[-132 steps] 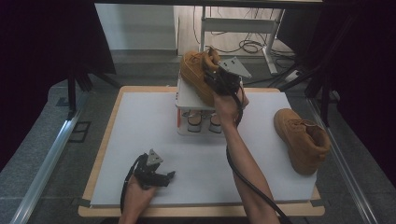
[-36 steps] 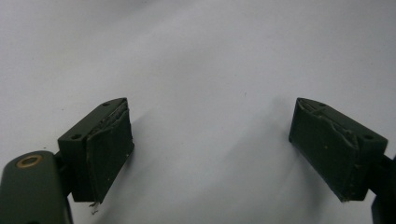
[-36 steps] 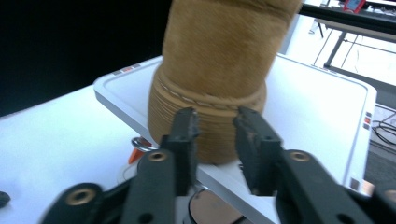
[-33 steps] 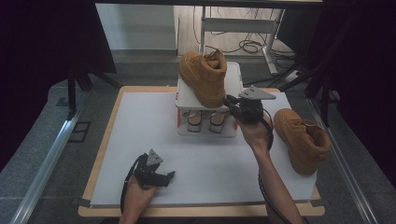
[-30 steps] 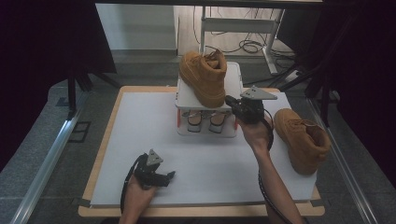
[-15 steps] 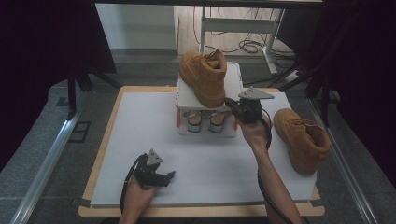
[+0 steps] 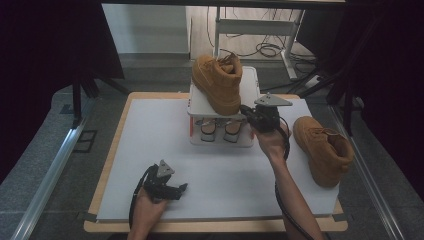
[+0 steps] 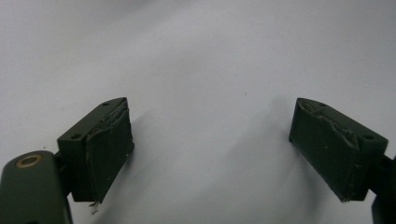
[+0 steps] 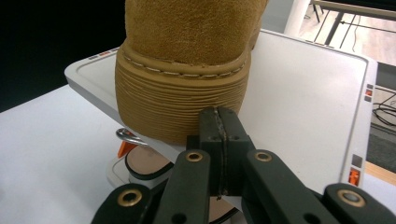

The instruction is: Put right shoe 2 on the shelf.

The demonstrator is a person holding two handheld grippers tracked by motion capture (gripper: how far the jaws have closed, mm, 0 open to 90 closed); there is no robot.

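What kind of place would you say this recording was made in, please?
Probably a lab or test workspace, not a home: a white-topped table stands on grey flooring, cables trail under a metal desk frame behind, and a tan boot sits on a white rack.

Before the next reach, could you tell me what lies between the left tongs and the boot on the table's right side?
In the high view, bare white tabletop and the person's right forearm lie between left tongs and boot.
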